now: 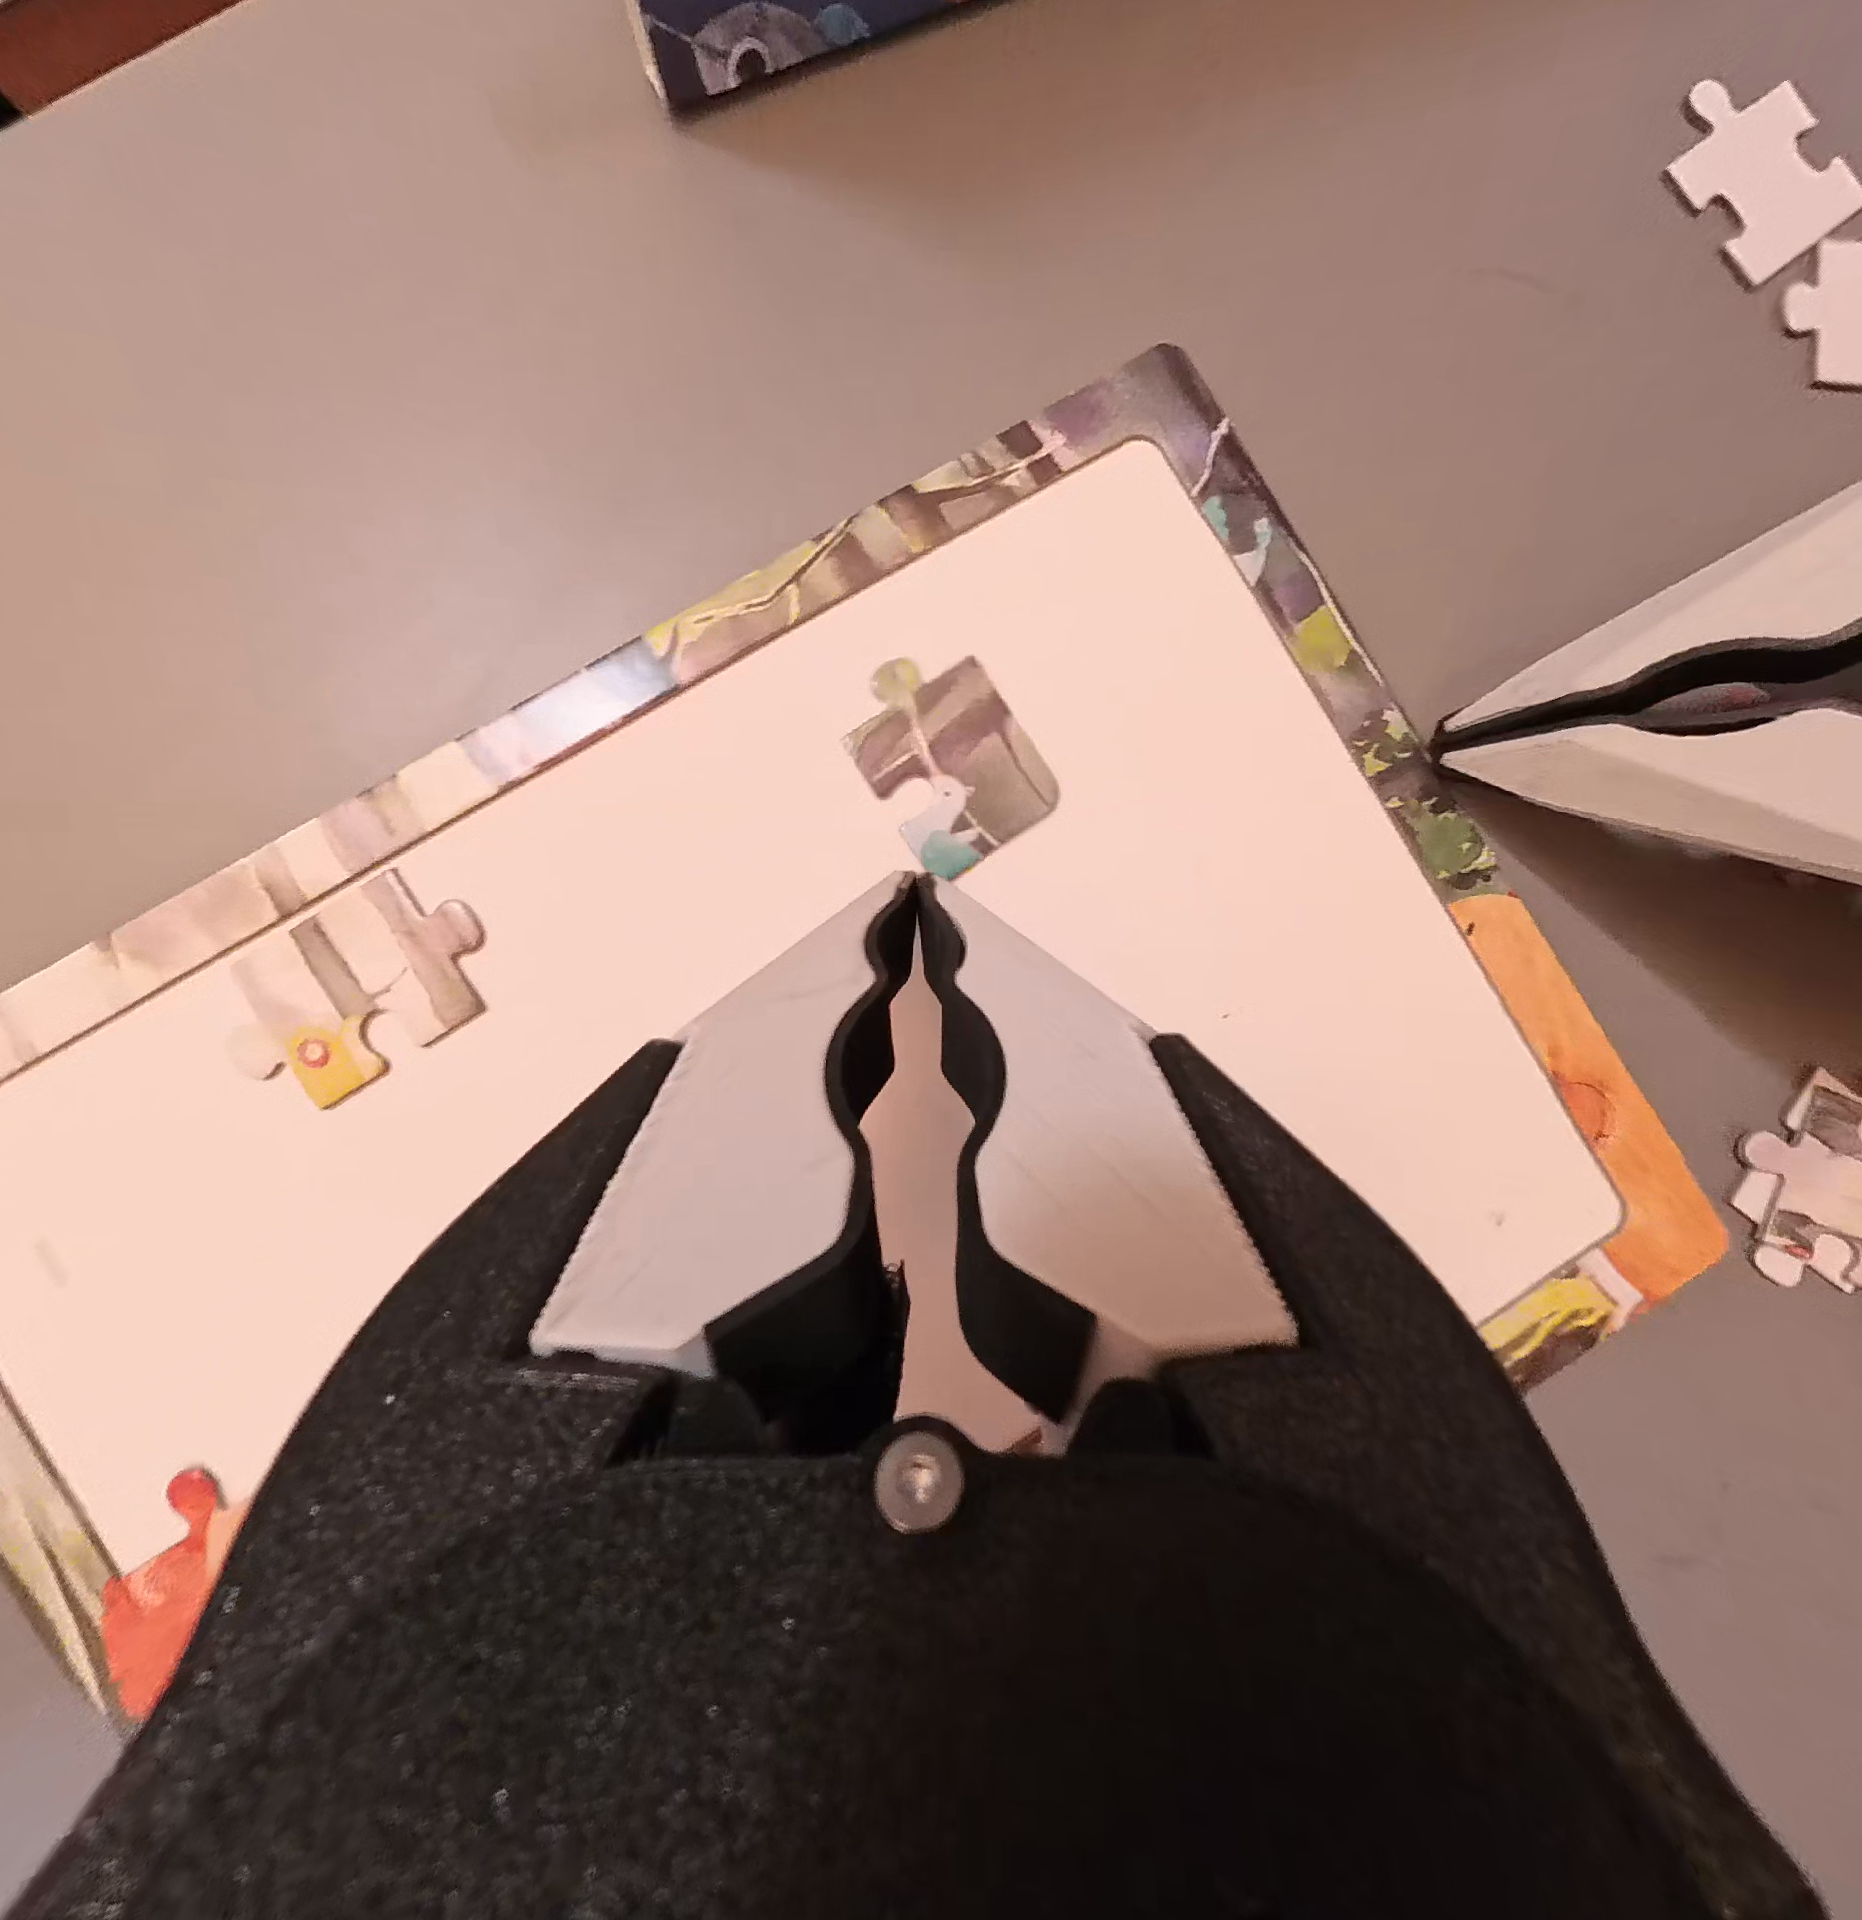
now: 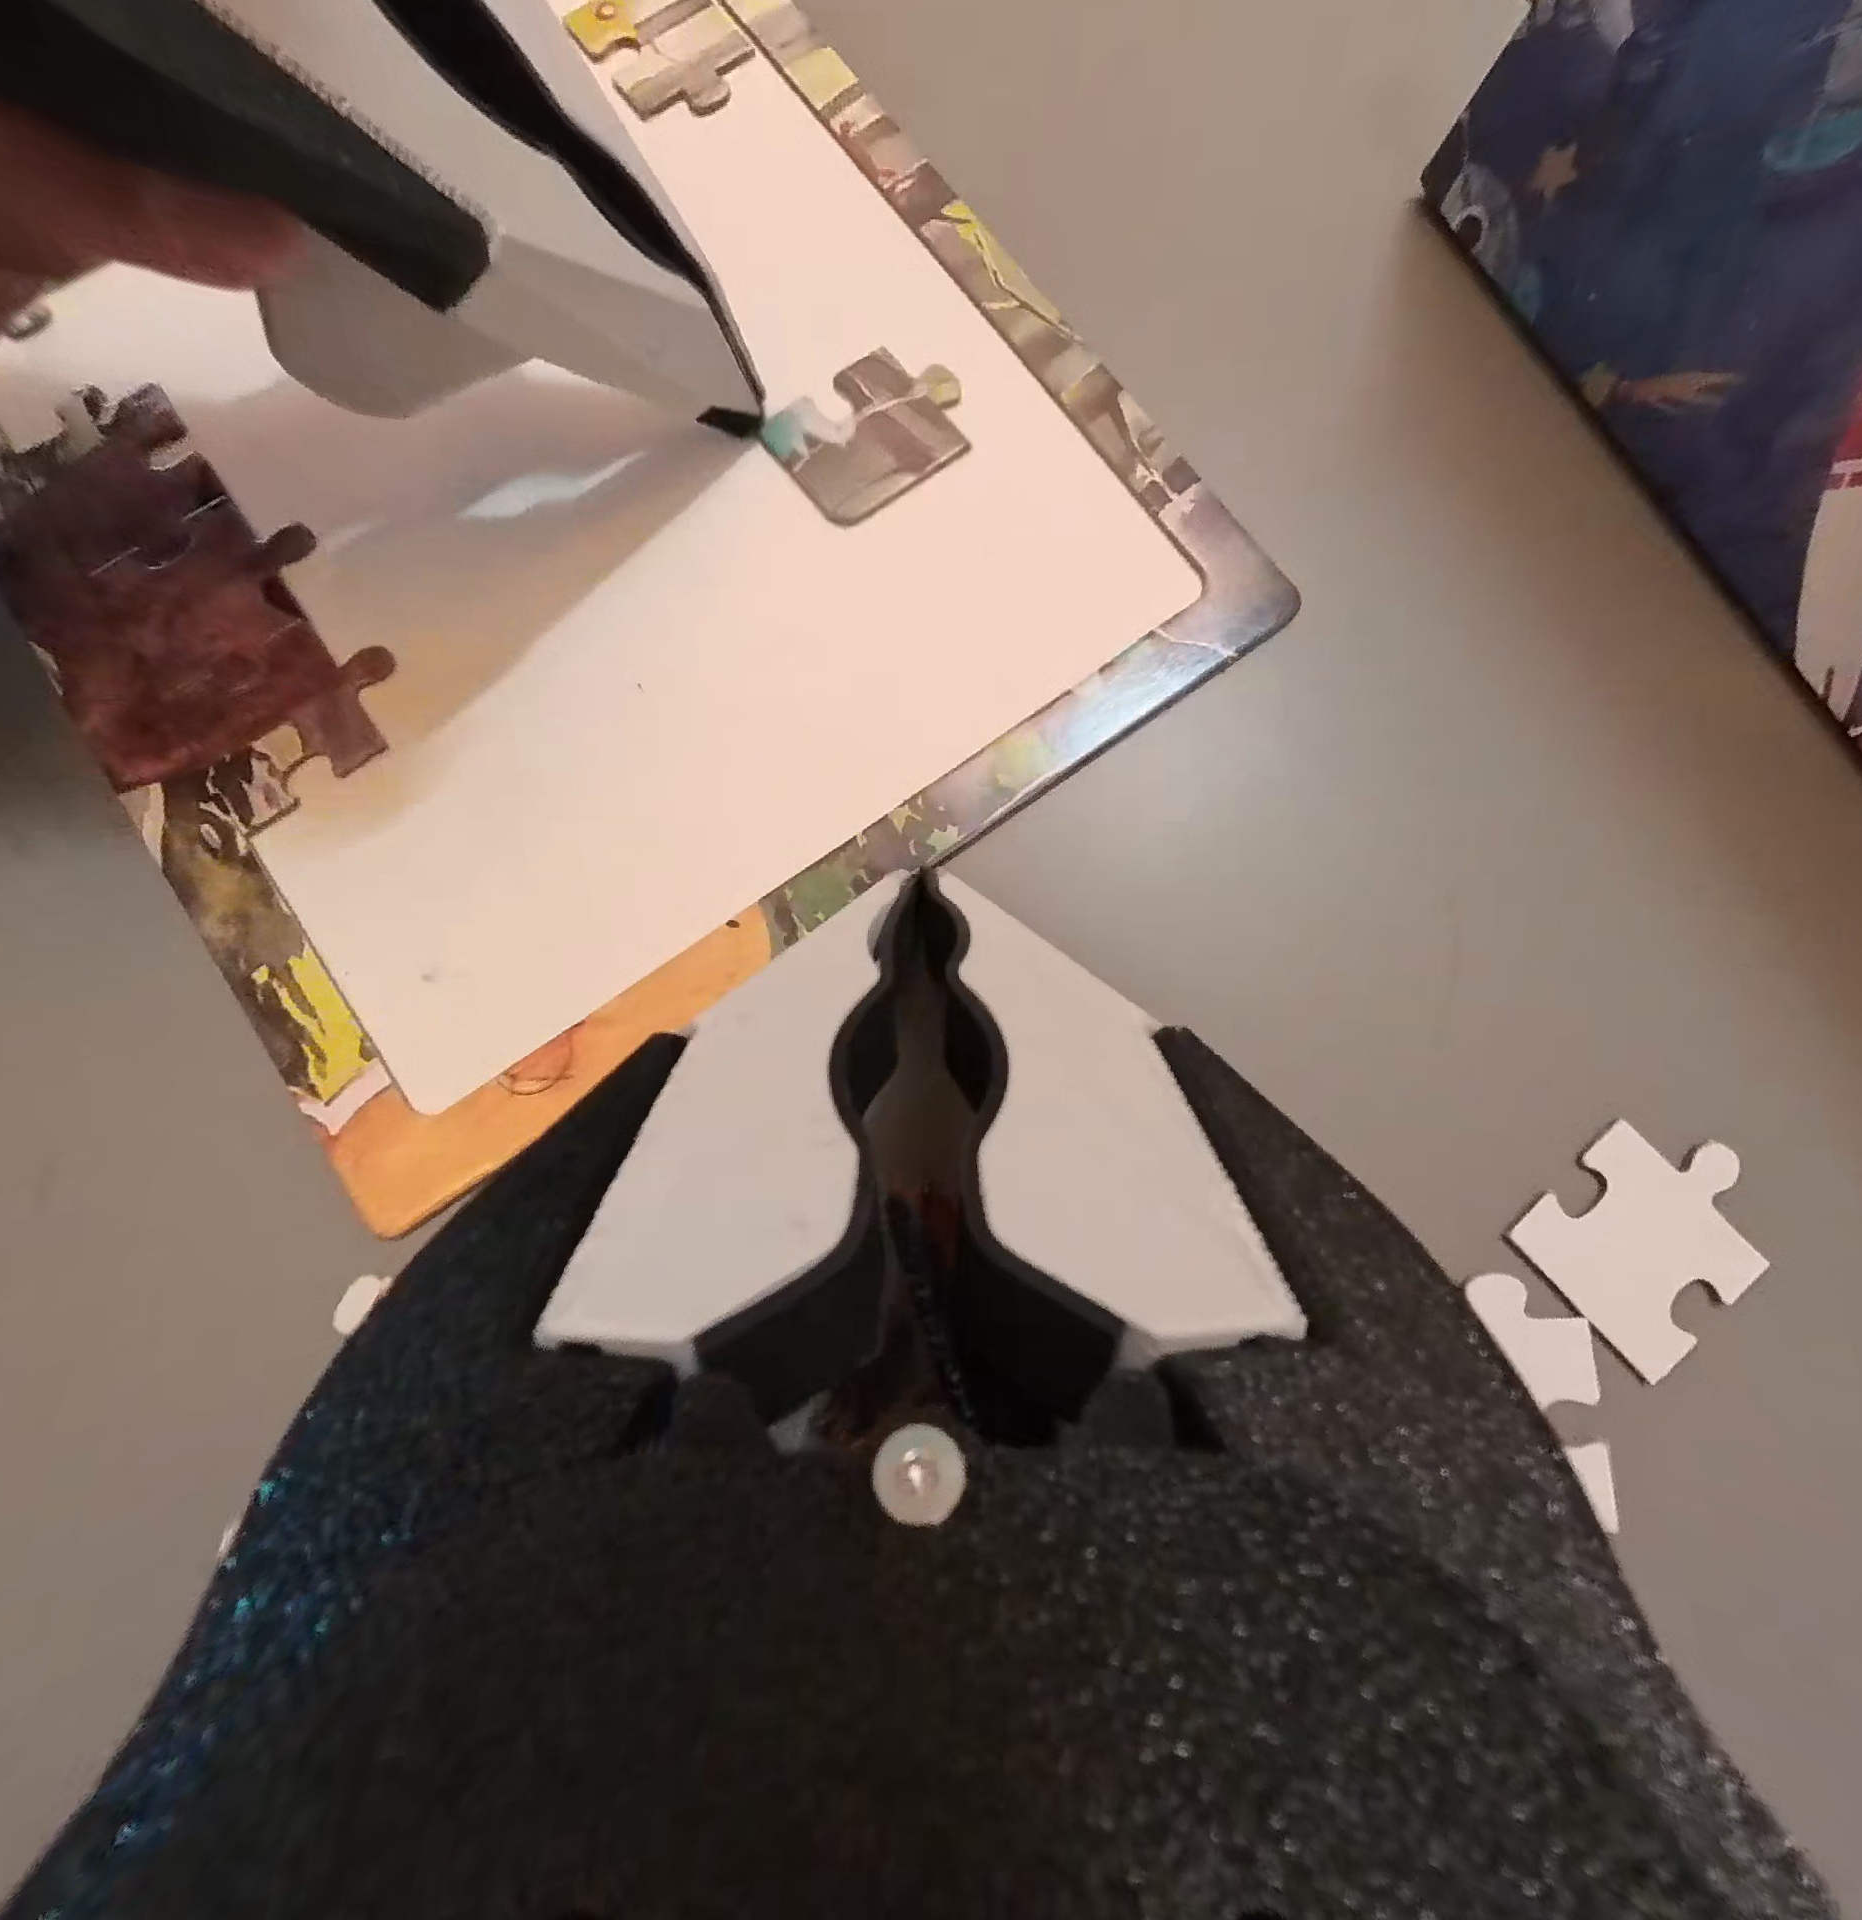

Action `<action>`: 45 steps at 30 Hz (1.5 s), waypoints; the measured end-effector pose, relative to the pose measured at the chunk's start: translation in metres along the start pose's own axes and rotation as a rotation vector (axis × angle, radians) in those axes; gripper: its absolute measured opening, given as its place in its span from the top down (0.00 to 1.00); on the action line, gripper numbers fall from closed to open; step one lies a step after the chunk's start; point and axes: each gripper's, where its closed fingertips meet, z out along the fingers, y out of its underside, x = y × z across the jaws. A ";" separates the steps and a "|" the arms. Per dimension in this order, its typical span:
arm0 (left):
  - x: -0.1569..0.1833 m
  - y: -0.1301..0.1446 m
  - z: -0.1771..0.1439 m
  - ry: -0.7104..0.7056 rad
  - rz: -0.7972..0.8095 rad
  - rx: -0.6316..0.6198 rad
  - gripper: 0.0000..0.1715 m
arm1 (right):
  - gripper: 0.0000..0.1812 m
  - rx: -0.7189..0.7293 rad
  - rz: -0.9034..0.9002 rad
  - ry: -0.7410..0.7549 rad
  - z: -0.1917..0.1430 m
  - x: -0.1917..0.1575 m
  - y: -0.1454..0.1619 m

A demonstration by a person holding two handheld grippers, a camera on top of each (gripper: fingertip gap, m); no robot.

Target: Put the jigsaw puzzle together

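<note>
The puzzle tray [image 1: 1218, 935] has a white floor and a painted border; it also shows in the right wrist view [image 2: 698, 779]. A loose grey-green piece [image 1: 958, 758] lies face up on the floor near the tray's far corner. My left gripper [image 1: 919, 883] is shut and empty, its tips touching that piece's teal knob. The right wrist view shows the same contact between the piece [image 2: 885, 447] and the left gripper [image 2: 740, 421]. My right gripper [image 2: 922, 883] is shut, its tips at the tray's outer border. Joined pieces [image 1: 355, 987] sit along one border, and brown ones [image 2: 179, 623] along another.
A dark blue puzzle box [image 2: 1685, 312] stands beside the tray, its edge also in the left wrist view [image 1: 802, 42]. White face-down pieces [image 2: 1633, 1247] lie on the grey table by my right gripper. A small pile of pieces [image 1: 1831, 1184] lies off the tray's orange corner. My right fingertips sit around 11 cm from my left ones.
</note>
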 end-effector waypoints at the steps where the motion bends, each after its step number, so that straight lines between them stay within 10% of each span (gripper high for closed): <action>1: 0.002 -0.002 0.001 0.008 0.007 0.001 1.00 | 1.00 0.002 0.007 -0.005 0.001 0.000 -0.001; 45: 0.030 -0.048 0.034 0.076 0.031 0.053 0.99 | 1.00 0.033 0.032 -0.048 0.001 0.000 0.000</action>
